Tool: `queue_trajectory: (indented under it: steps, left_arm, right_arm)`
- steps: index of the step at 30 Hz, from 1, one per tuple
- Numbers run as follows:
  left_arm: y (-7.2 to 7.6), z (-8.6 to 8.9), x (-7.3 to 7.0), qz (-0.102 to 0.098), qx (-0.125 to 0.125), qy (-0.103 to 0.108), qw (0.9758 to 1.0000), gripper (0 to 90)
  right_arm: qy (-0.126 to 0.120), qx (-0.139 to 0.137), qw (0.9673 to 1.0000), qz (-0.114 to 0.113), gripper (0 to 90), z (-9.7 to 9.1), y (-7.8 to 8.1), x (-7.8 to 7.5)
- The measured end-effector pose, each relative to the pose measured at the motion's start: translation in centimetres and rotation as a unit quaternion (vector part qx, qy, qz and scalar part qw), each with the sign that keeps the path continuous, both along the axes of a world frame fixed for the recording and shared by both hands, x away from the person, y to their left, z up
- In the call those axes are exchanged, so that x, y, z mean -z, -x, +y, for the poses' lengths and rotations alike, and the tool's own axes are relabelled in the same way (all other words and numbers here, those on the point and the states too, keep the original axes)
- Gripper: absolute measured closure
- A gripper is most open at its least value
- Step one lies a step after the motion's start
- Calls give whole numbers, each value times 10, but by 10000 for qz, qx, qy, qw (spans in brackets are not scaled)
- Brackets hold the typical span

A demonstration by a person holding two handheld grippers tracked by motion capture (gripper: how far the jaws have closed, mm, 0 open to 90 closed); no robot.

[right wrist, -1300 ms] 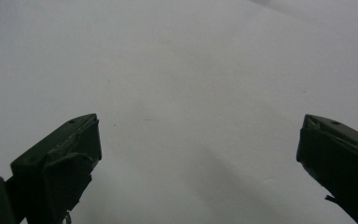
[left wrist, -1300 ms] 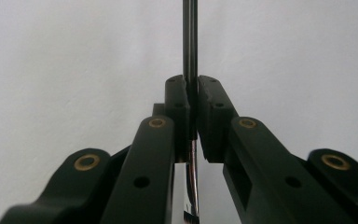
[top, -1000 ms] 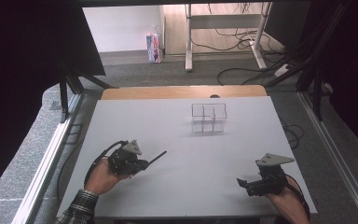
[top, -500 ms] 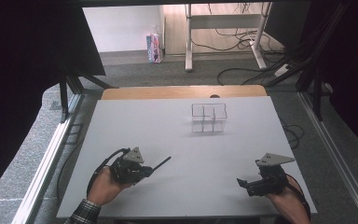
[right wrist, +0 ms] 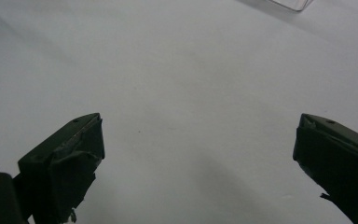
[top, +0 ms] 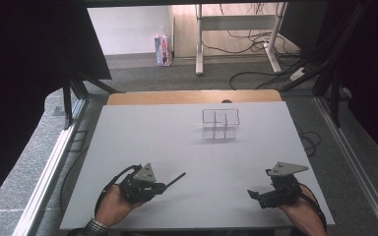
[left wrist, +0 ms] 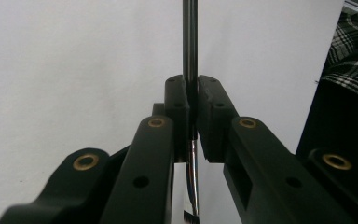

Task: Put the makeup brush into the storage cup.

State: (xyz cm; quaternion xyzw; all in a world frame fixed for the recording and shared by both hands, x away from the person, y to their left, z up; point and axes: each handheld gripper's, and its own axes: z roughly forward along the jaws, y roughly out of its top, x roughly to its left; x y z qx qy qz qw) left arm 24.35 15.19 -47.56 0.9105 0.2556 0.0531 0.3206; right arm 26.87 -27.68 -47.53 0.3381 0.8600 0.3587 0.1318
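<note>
A thin dark rod (top: 176,178) sticks out of my left gripper (top: 163,187) near the table's front left, pointing right and away from me. In the left gripper view the jaws are pressed together on the rod (left wrist: 189,42), and my left gripper (left wrist: 192,86) is shut on it. My right gripper (top: 255,196) rests at the front right, pointing left. Its jaws stand wide apart over bare table in the right gripper view, with nothing between the fingers of my right gripper (right wrist: 198,135). A clear divided box (top: 220,123) stands at the far middle of the table.
The white table top (top: 142,132) ends in a wooden strip (top: 177,97) at the back. A corner of the clear box (right wrist: 291,3) shows at the top of the right gripper view. On the floor beyond are a small carton (top: 163,50) and cables (top: 256,76).
My left hand has slid toward the near edge and a little right, carrying the rod. The right hand has stayed put.
</note>
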Motion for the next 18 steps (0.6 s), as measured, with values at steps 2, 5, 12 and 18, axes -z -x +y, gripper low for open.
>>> queue_trajectory:
  steps: [2,5,12,18]
  left_arm:
    - [1,-2,0,-9,27,21,10000,835]
    - [1,-7,0,-1,105,-10,9999,835]
    - [-3,-15,1,14,294,-123,9995,835]
    - [-4,-19,1,15,365,-144,9992,835]
  right_arm:
    - [-30,6,10000,56,18,1,0,-1]
    - [-4,-33,10000,65,14,5,0,-1]
    - [128,-126,9998,-91,0,18,1,-8]
    - [230,-246,9994,-72,0,27,1,-10]
